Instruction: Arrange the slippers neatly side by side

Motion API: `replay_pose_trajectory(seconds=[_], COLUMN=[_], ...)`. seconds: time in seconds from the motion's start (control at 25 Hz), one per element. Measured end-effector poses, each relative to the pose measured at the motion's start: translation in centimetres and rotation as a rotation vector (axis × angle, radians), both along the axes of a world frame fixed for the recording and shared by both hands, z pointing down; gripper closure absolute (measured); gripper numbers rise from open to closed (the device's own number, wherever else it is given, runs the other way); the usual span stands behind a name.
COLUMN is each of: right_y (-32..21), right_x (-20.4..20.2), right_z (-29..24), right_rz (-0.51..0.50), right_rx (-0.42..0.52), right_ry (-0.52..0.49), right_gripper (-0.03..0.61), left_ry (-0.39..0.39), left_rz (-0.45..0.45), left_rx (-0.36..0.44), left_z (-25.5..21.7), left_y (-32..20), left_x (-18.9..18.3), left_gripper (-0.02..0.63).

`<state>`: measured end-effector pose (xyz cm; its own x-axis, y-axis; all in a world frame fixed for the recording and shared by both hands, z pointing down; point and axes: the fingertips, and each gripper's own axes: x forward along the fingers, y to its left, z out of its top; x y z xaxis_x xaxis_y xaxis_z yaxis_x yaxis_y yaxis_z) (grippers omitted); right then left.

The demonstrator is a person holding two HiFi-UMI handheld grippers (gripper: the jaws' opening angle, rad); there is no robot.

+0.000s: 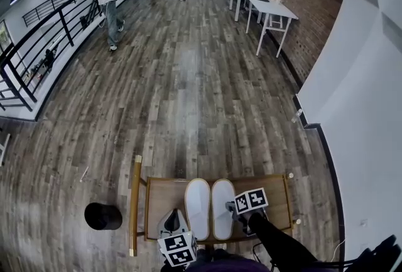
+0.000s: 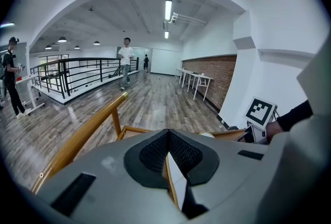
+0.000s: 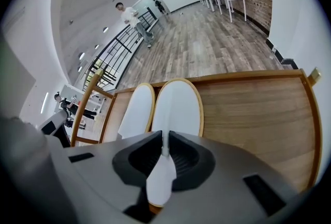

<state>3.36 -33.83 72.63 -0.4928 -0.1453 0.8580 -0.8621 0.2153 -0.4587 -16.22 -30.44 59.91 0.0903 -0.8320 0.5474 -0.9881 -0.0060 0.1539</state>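
left gripper (image 1: 176, 219): jaws almost closed, pinching the left slipper (image 1: 197, 203) by its edge, at its 7 o'clock.
left slipper: on the chair seat (image 1: 164, 196), toe to 12 o'clock.
right slipper (image 1: 222, 200): close beside it at 3 o'clock, parallel.
right gripper (image 1: 235, 209): narrow pinch on the right slipper's heel rim, at 5 o'clock.
risk: a sideways tug on release could skew the pair or drag one off the seat's near edge.

The white left slipper (image 1: 197, 206) and white right slipper (image 1: 222, 203), both tan-rimmed, are seen laid flat, touching side by side, at the middle of the wooden seat (image 1: 164, 198), toes toward its far edge.
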Motion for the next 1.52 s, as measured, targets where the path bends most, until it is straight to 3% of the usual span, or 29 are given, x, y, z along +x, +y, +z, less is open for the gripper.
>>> replay_pose_trajectory(seconds=[0.52,0.88,1.08,1.28,1.52], right_y=[0.0,-1.0,-1.6,-0.9,1.5], right_x=[-0.2,-1.6,-1.9,-1.2,-1.4], right_z=[-1.3,-9.6,-14.7,-17.9,-19.1], right_rz=[-0.074,-0.057,0.051,0.111,0.106], right_rx=[0.046,0.309,0.486,0.632,0.721], right_ry=[-0.002,-0.111,-0.171,-0.154,-0.131], right_gripper=[0.494,0.495,0.497,0.512,0.512], left_ry=[0.0,0.011,0.028,0.056,0.06], left_rz=[0.017,0.059,0.09,0.125,0.141], left_rx=[0.0,0.014,0.06,0.125,0.155], left_z=[-0.1,-0.3,-2.0,-4.5,-5.9], left_y=[-0.4,-1.4,-3.0,-4.1,-3.3], left_x=[0.7,2.7,4.6,6.9,8.3], left_gripper=[0.614,0.614,0.614,0.614,0.614])
